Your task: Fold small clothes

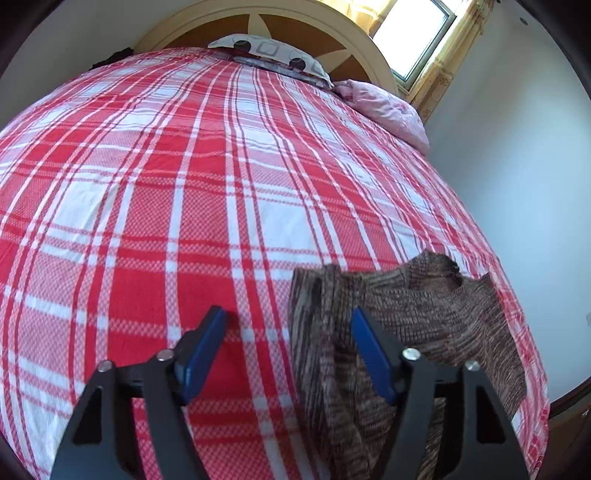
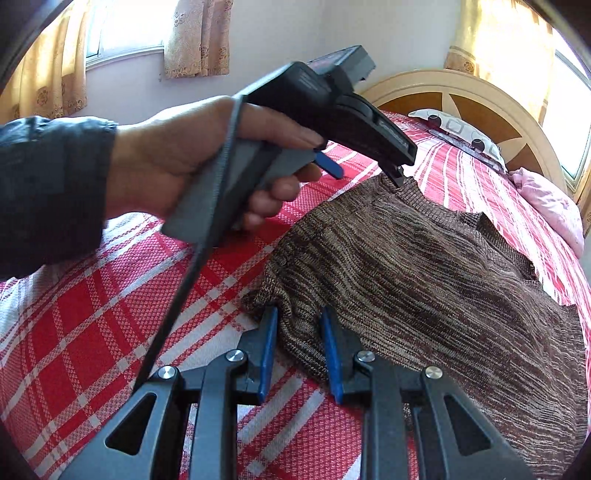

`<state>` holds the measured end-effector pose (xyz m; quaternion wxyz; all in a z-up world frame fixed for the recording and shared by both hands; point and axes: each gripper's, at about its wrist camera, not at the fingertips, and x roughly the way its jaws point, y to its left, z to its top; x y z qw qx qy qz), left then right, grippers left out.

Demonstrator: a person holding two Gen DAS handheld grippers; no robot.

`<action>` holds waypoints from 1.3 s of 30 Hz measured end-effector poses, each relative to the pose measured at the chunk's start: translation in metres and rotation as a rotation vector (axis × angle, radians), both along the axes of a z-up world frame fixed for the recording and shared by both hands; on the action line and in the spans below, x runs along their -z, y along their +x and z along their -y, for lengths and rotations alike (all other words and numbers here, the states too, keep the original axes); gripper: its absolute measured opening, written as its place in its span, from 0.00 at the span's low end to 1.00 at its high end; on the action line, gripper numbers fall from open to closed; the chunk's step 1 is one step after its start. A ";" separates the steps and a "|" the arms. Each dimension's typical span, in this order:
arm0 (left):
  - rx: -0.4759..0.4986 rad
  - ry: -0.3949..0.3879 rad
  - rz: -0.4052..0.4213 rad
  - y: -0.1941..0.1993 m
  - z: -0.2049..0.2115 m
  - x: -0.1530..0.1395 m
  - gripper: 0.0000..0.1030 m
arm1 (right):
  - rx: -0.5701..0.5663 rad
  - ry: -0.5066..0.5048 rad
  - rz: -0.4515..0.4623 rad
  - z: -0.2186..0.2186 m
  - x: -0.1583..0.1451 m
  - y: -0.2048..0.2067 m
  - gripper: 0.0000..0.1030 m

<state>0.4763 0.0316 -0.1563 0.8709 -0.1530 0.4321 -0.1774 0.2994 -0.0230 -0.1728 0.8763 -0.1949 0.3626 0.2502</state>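
Nearest in the right wrist view, the right gripper (image 2: 298,314) has its jaws spread, one blue pad on each side of the near corner of the brown knit garment (image 2: 424,280); the cloth lies between the pads, and they are not closed on it. The garment lies spread on the bed (image 2: 92,314), which is covered in a red-and-white plaid sheet.

Beyond that corner, at the garment's far edge, the left gripper (image 2: 397,177) comes down with its tip touching the knit. From this side I cannot tell how its jaws stand. The person's left hand (image 2: 207,162) grips its grey handle, a dark sleeve (image 2: 48,192) at the wrist and a black cable (image 2: 192,280) hanging from the handle.

In the left wrist view, the left gripper (image 1: 288,325) has its jaws spread wide: the right-hand pad sits over a raised fold of the garment (image 1: 406,314) and the left-hand pad over bare sheet (image 1: 147,184), with nothing pinched.

Past the garment, toward the head of the bed, lie a patterned pillow (image 1: 273,51) and a pink bundle of bedding (image 1: 388,107). Behind them are an arched wooden headboard (image 1: 332,37) and a curtained window (image 1: 413,33).
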 end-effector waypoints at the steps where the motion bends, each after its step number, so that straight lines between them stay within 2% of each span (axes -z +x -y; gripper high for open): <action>1: -0.006 -0.004 -0.006 0.002 -0.002 0.001 0.54 | 0.000 0.002 -0.001 0.000 0.000 0.000 0.24; 2: -0.007 -0.009 -0.008 0.004 -0.004 0.002 0.32 | 0.000 0.005 -0.001 0.001 0.000 0.000 0.24; 3: -0.004 -0.015 -0.016 0.005 -0.005 0.003 0.18 | 0.001 0.007 -0.001 0.001 0.000 0.000 0.24; 4: 0.007 -0.044 -0.037 0.008 -0.006 0.005 0.09 | 0.002 0.011 0.000 0.002 -0.001 0.001 0.22; 6: 0.000 -0.078 -0.049 0.008 -0.009 0.006 0.07 | 0.006 0.023 0.004 0.006 -0.002 0.001 0.15; 10: -0.024 -0.061 -0.043 0.005 -0.005 0.003 0.07 | 0.010 0.045 -0.011 0.010 -0.004 0.003 0.14; 12: -0.043 -0.043 -0.041 0.004 -0.002 0.003 0.12 | 0.011 0.041 -0.006 0.010 -0.003 0.003 0.14; 14: -0.061 -0.064 -0.043 0.008 -0.003 0.005 0.22 | 0.012 0.032 -0.006 0.008 -0.002 0.002 0.14; 15: -0.064 -0.083 -0.045 0.009 -0.004 0.006 0.24 | 0.013 0.025 -0.008 0.007 -0.002 0.002 0.14; 17: -0.060 -0.127 -0.047 0.010 -0.006 0.006 0.40 | 0.015 0.017 0.006 0.006 -0.002 0.001 0.14; 18: -0.050 -0.142 -0.042 0.010 -0.004 0.005 0.44 | 0.011 0.008 0.015 0.005 -0.002 0.000 0.15; 20: -0.020 -0.145 -0.029 0.009 0.002 0.003 0.62 | 0.012 -0.002 0.019 0.003 -0.002 -0.001 0.15; 22: 0.004 -0.111 -0.013 0.008 0.009 0.001 0.65 | 0.017 -0.003 0.019 0.003 -0.002 -0.002 0.17; 24: 0.022 -0.070 -0.001 0.008 0.014 0.001 0.63 | 0.019 0.001 0.015 0.004 -0.002 -0.001 0.17; 25: 0.031 -0.056 0.003 0.008 0.016 0.000 0.58 | 0.018 0.001 0.014 0.004 -0.002 0.000 0.17; 26: 0.037 -0.055 0.002 0.008 0.016 0.001 0.23 | 0.018 0.002 0.012 0.005 -0.002 0.001 0.17; 27: 0.054 -0.061 -0.023 0.011 0.016 0.004 0.12 | 0.018 0.009 0.011 0.006 -0.003 0.001 0.17; 30: 0.056 -0.067 -0.026 0.010 0.013 0.002 0.12 | 0.012 0.048 -0.002 0.012 -0.006 0.004 0.12; 33: 0.037 -0.074 -0.023 0.007 0.012 -0.004 0.11 | 0.024 0.112 0.000 0.026 -0.017 0.004 0.11; 34: 0.032 -0.090 -0.021 0.006 0.011 -0.007 0.11 | 0.027 0.127 0.001 0.029 -0.020 0.003 0.11; 36: 0.023 -0.135 -0.021 0.004 0.008 -0.012 0.11 | 0.033 0.151 0.010 0.040 -0.028 0.001 0.00; 39: 0.017 -0.190 -0.011 0.002 0.011 -0.026 0.11 | 0.058 0.204 0.016 0.067 -0.041 0.001 0.00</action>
